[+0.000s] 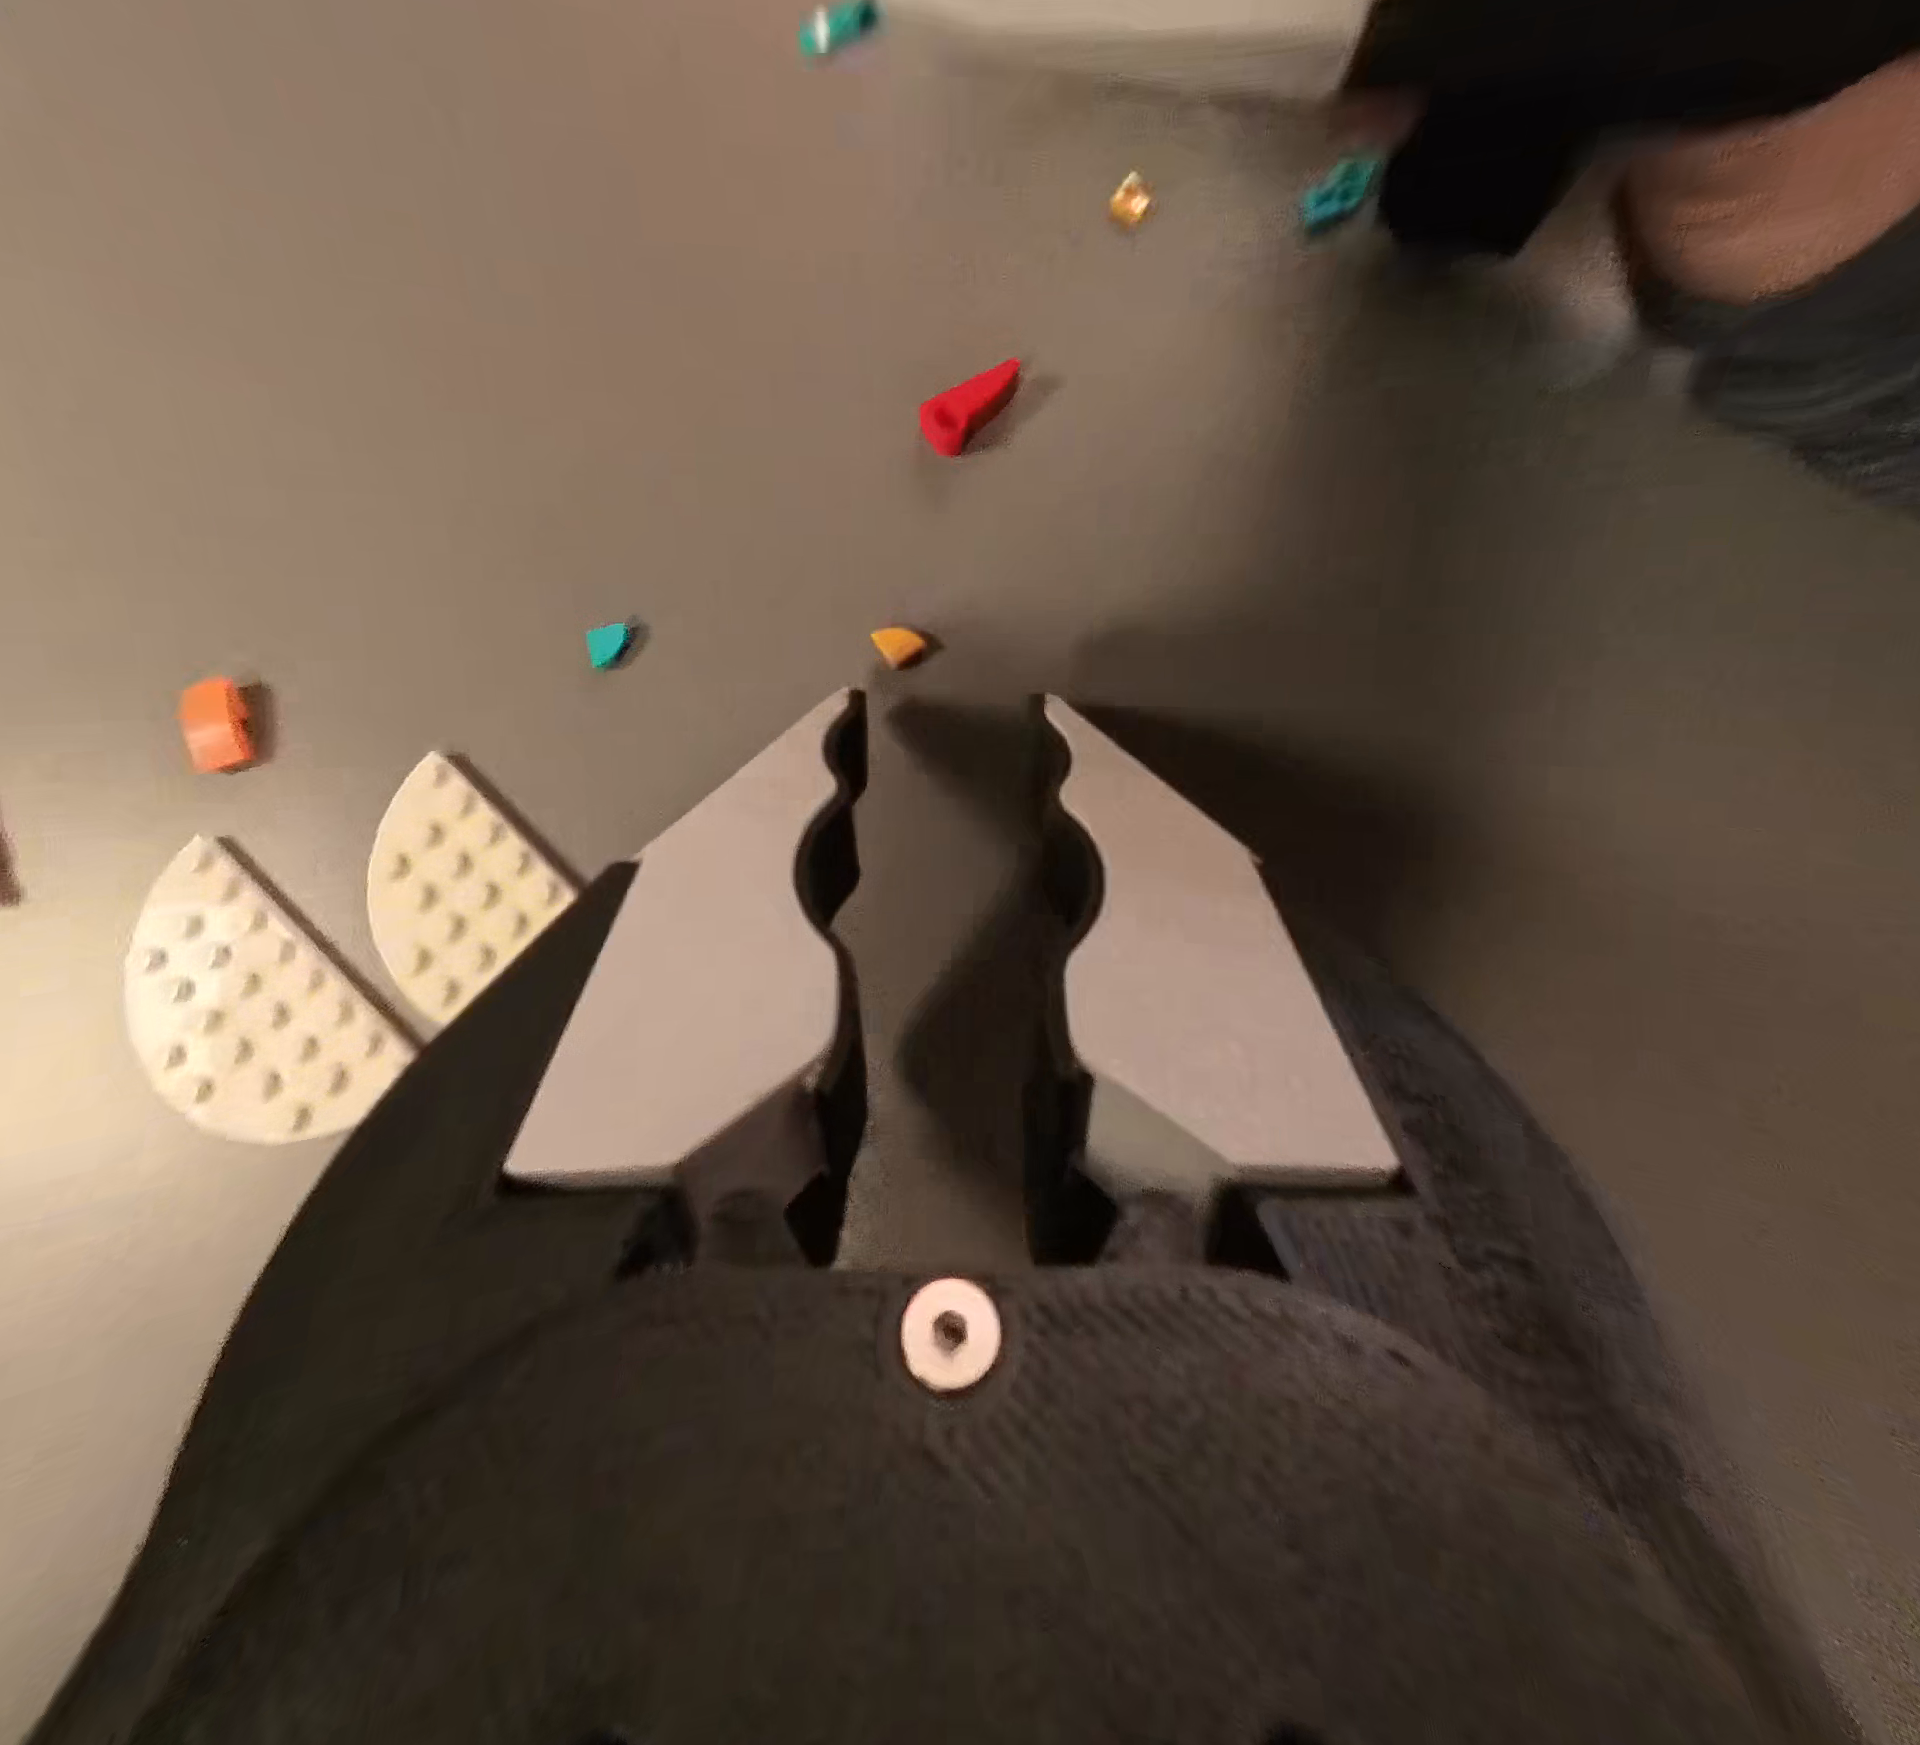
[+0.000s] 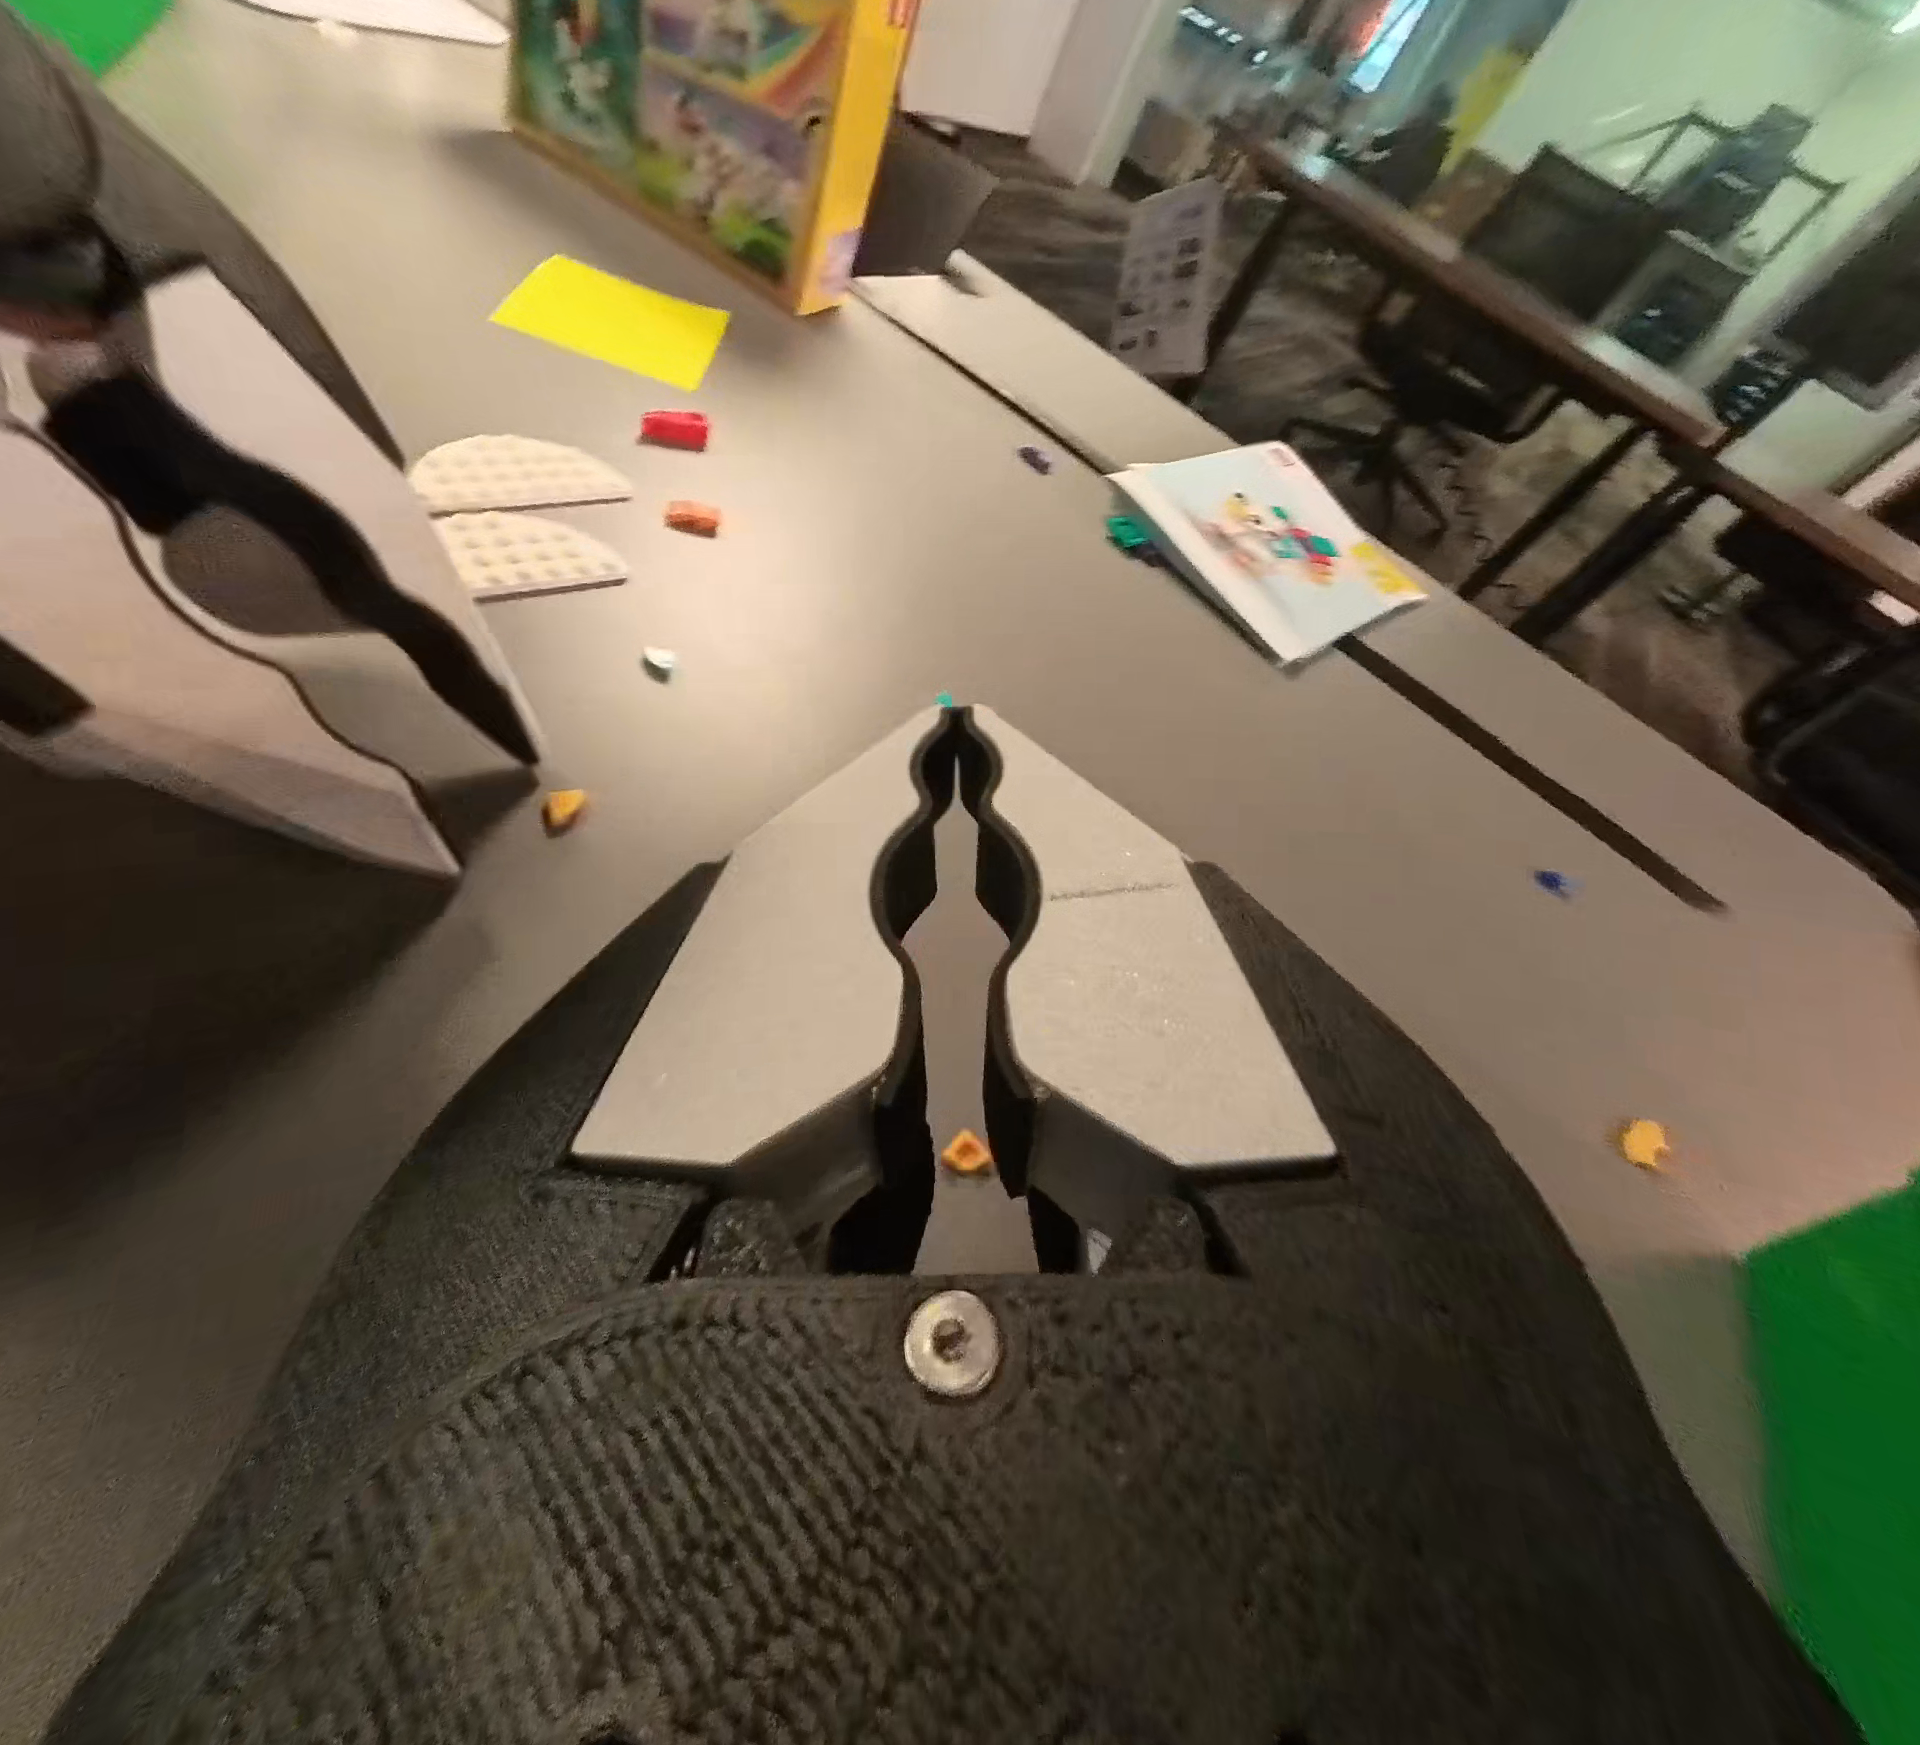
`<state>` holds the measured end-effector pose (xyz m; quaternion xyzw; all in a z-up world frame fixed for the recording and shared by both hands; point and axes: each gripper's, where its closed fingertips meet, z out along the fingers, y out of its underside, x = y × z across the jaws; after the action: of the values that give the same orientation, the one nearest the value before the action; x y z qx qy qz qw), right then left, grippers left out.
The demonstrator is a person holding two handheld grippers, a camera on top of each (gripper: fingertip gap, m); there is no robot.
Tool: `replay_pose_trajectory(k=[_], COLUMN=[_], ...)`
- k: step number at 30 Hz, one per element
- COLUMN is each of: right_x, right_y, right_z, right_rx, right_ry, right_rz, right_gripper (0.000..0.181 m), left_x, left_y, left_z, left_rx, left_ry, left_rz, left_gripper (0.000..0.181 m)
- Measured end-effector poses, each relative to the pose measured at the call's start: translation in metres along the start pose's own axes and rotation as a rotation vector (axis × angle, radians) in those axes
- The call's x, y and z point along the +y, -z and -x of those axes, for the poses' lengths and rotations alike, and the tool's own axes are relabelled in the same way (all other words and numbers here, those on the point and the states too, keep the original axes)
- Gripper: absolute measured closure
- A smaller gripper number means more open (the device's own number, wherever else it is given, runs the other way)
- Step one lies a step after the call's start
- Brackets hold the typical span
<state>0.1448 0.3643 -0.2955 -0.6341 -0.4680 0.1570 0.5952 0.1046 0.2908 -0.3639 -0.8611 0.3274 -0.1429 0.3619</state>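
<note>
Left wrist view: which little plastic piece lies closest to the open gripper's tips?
The small yellow-orange piece, just ahead of the left gripper; the teal and red pieces lie farther off.

Left hand-held gripper [image 1: 951, 708] had its fingers apart with bare grey table [image 1: 468, 345] between them; amber piece [image 1: 902, 646] sat just ahead of the tips. Two white half-round plates [image 1: 312, 947] blocked the left side, orange brick [image 1: 216, 724] beyond them. Red cone piece [image 1: 966, 409] lay further ahead, teal bit [image 1: 608, 646] off to the left. Right hand-held gripper [image 2: 951, 708] occupied the far top right. Toy box [image 2: 707, 64], yellow sheet [image 2: 613, 322] and booklet [image 2: 1268, 547] closed off the far side; open table lay between them.
</note>
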Motion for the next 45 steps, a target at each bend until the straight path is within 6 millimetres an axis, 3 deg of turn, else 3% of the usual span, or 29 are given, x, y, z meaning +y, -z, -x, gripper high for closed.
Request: replay_pose_trajectory(k=[6, 10, 15, 18, 21, 24, 26, 28, 30, 32, 33, 36, 38, 42, 45], right_x=[-0.001, -0.008, -0.023, -0.034, -0.077, -0.138, -0.172, -0.191, -0.190, -0.184, -0.181, -0.172, -0.170, -0.180, -0.196], right_y=[0.001, 0.002, 0.005, 0.006, -0.001, -0.027, -0.056, -0.089, -0.115, -0.134, -0.143, -0.159, -0.164, -0.162, -0.145], right_z=[-0.005, 0.003, 0.022, 0.039, 0.075, 0.142, 0.190, 0.230, 0.272, 0.300, 0.309, 0.329, 0.332, 0.328, 0.297], right_rx=[0.030, 0.016, -0.028, -0.081, -0.171, -0.387, -0.526, -0.618, -0.750, -0.825, -0.837, -0.858, -0.824, -0.780, -0.706], right_ry=[0.018, 0.066, 0.188, 0.240, 0.230, 0.191, 0.176, 0.204, 0.242, 0.291, 0.309, 0.375, 0.474, 0.466, 0.362], right_rz=[-0.021, -0.060, -0.145, -0.187, -0.275, -0.334, -0.303, -0.223, -0.041, 0.125, 0.185, 0.301, 0.292, 0.221, 0.113], right_gripper=[0.181, 0.181, 0.181, 0.181, 0.181, 0.181, 0.181, 0.181, 0.181, 0.181, 0.167, 0.132, 0.128, 0.128, 0.123], left_x=[-0.007, -0.008, -0.005, -0.016, -0.011, 0.024, 0.057, 0.091, 0.125, 0.156, 0.168, 0.196, 0.206, 0.205, 0.187], left_y=[-0.014, -0.015, -0.008, 0.035, 0.112, 0.191, 0.229, 0.258, 0.276, 0.286, 0.289, 0.284, 0.283, 0.286, 0.298], left_z=[0.007, 0.004, 0.011, 0.017, 0.037, 0.072, 0.094, 0.118, 0.134, 0.143, 0.148, 0.154, 0.158, 0.164, 0.171], left_rx=[0.003, 0.016, -0.024, -0.083, -0.214, -0.383, -0.447, -0.522, -0.551, -0.546, -0.554, -0.478, -0.477, -0.535, -0.645], left_ry=[0.011, -0.005, -0.009, -0.003, 0.026, 0.110, 0.194, 0.269, 0.357, 0.415, 0.445, 0.554, 0.526, 0.442, 0.403], left_rz=[0.004, -0.002, 0.003, -0.115, -0.212, -0.204, -0.144, -0.080, 0.012, 0.112, 0.140, 0.222, 0.265, 0.278, 0.201], left_gripper=[0.156, 0.174, 0.179, 0.180, 0.180, 0.180, 0.179, 0.180, 0.180, 0.179, 0.176, 0.126, 0.103, 0.102, 0.104])
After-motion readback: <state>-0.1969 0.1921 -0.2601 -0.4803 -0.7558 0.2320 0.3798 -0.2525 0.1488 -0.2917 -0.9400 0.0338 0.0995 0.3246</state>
